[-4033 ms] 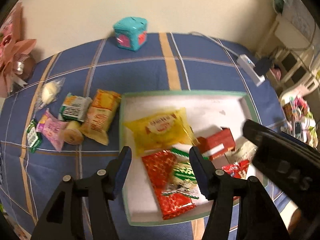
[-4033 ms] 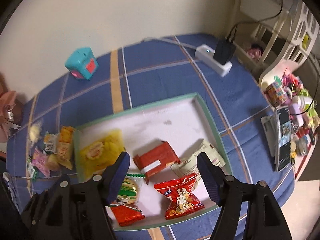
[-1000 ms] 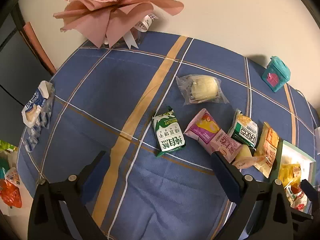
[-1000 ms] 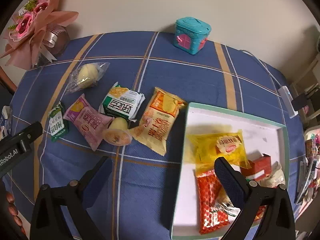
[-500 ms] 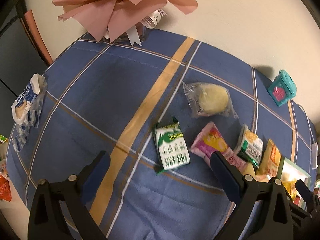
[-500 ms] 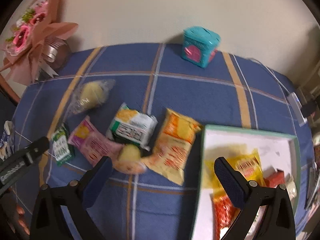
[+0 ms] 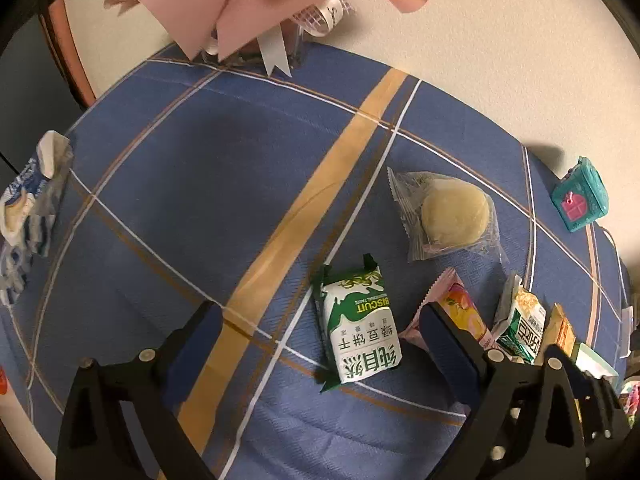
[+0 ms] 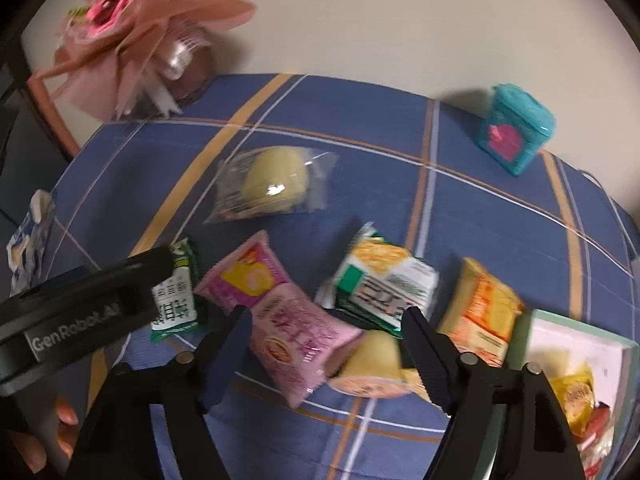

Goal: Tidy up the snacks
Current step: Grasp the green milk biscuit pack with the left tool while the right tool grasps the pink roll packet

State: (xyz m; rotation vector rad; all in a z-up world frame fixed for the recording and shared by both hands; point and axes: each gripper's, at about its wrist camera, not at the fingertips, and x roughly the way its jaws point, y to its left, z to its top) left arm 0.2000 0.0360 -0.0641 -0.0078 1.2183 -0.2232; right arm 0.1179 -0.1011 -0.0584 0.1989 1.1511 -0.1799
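Observation:
My left gripper [image 7: 320,344] is open and hangs low over a green biscuit packet [image 7: 360,332] that lies flat between its fingers, untouched. From the right wrist view the same packet [image 8: 176,292] shows partly behind the left gripper's body [image 8: 80,304]. My right gripper [image 8: 326,344] has its jaws closing. A pink packet [image 8: 292,332] and a small round wrapped cake [image 8: 372,360] lie between them, and the pads do not press on either. A bun in clear wrap [image 8: 272,184], a green-and-white packet [image 8: 384,280] and an orange packet [image 8: 480,312] lie nearby on the blue cloth.
The white tray [image 8: 580,344] holding several snacks sits at the right edge. A teal box [image 8: 516,132] stands at the back, and a pink bouquet [image 8: 136,24] at the back left. A blue-white wrapper [image 7: 28,208] lies at the table's left edge. A hand [image 8: 48,432] shows low left.
Both grippers have come down and closer to the loose snacks. The right one swung left, away from the tray, and its jaws narrowed around the pink packet. The left one now straddles the green packet.

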